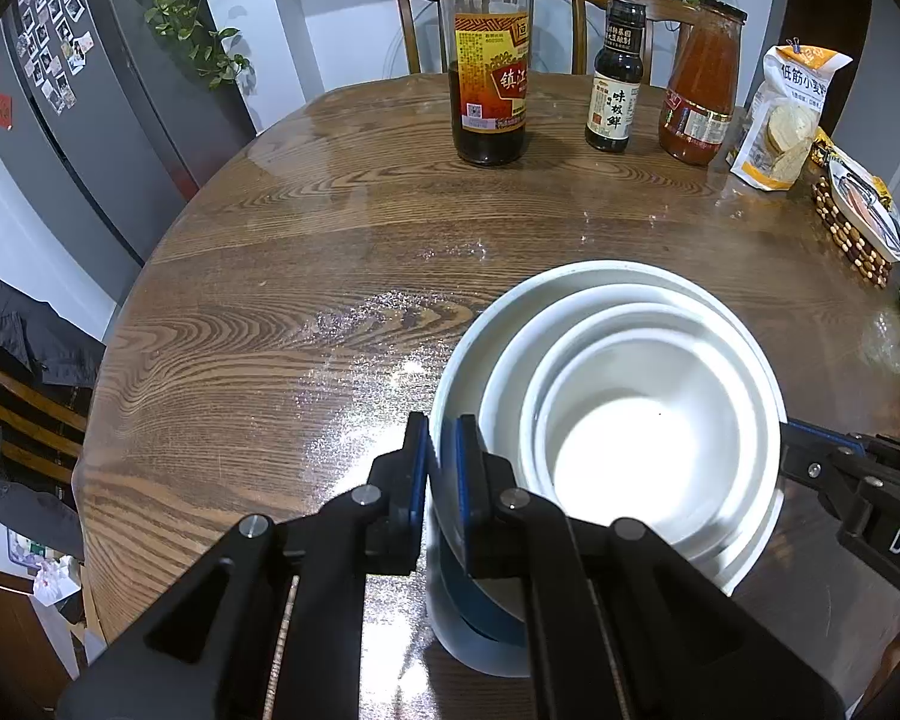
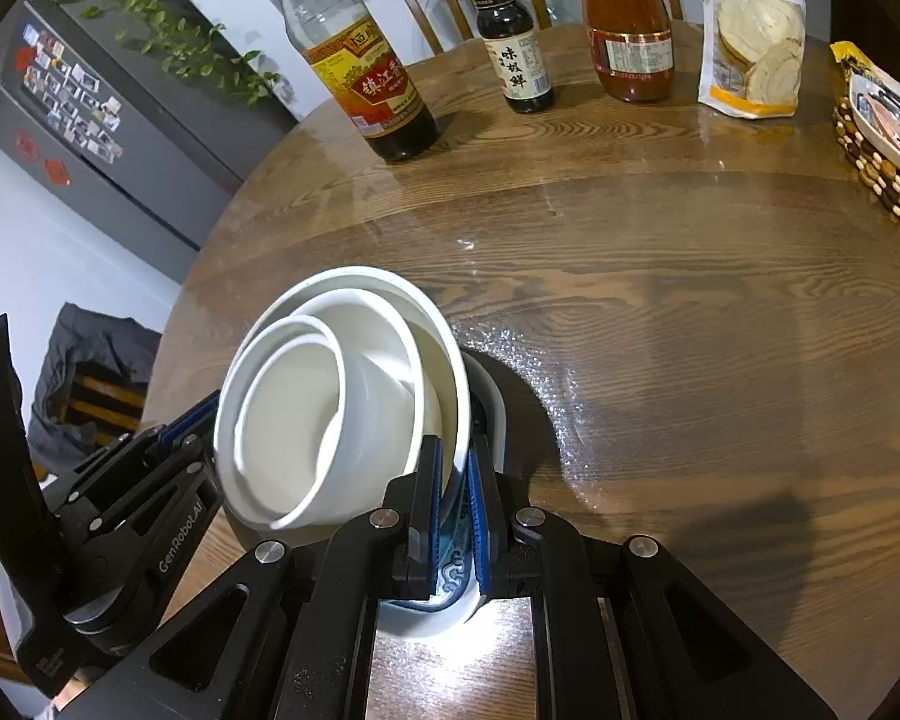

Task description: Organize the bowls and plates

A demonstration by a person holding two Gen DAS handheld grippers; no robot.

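Both claws are pinching opposite rims of the outermost round bowl (image 1: 480,324): left claw (image 1: 444,456), right claw (image 2: 455,480). Smooth white bowls (image 1: 642,420) are nesting inside it, sitting on the glossy wood-grain bench (image 1: 270,300).

Both fisheye views are sharp but bend strongly at the black-vignetted corners. Indoor light from above gives glare streaks on the glossy wooden table (image 1: 330,276) and blows out the inner white bowl (image 1: 636,450). A soft shadow darkens the table's near right side in the right wrist view.
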